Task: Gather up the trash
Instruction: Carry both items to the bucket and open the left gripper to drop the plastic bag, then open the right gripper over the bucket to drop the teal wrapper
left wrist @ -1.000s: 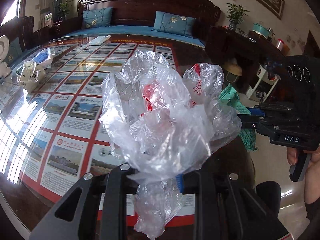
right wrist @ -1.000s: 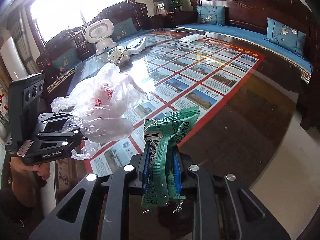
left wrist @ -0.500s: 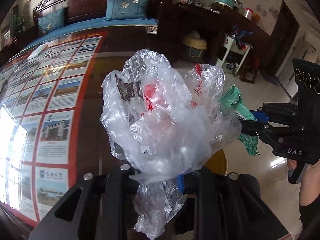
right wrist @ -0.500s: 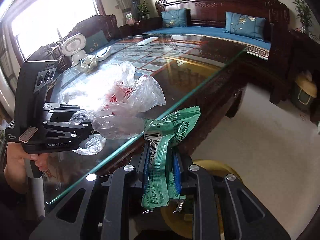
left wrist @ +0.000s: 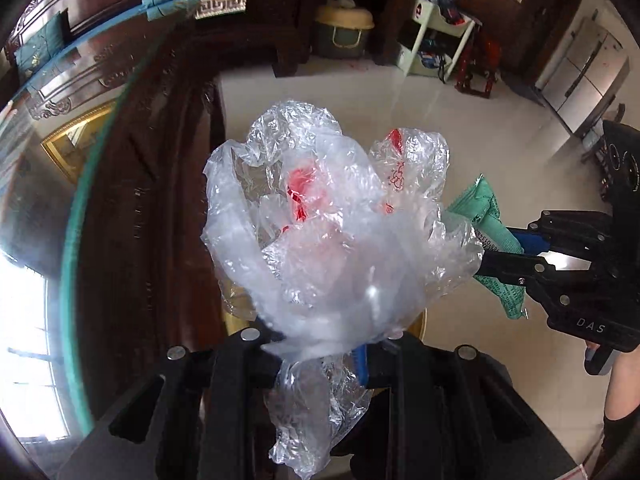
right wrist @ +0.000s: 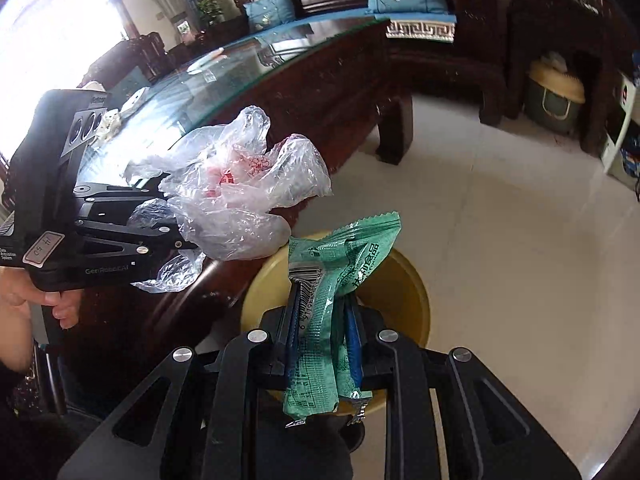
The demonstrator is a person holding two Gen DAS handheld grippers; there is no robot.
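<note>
My left gripper (left wrist: 320, 356) is shut on a crumpled clear plastic bag (left wrist: 336, 232) with red print; the bag also shows in the right wrist view (right wrist: 240, 196). My right gripper (right wrist: 324, 312) is shut on a green snack wrapper (right wrist: 332, 280), seen from the side in the left wrist view (left wrist: 484, 216). Both are held over the floor beside the table edge. A yellow bin (right wrist: 404, 292) sits on the floor right below the green wrapper; its rim peeks out behind the bag in the left wrist view (left wrist: 420, 320).
The glass-topped dark wood table (right wrist: 288, 80) is on the left, its edge (left wrist: 80, 208) close by. White tiled floor (right wrist: 520, 208) lies to the right. A second lidded bin (right wrist: 556, 92) and a white shelf (left wrist: 436, 40) stand by the far furniture.
Both grippers have swung off the tabletop and downward, carrying the bag and wrapper past the table edge to above the yellow bin on the floor.
</note>
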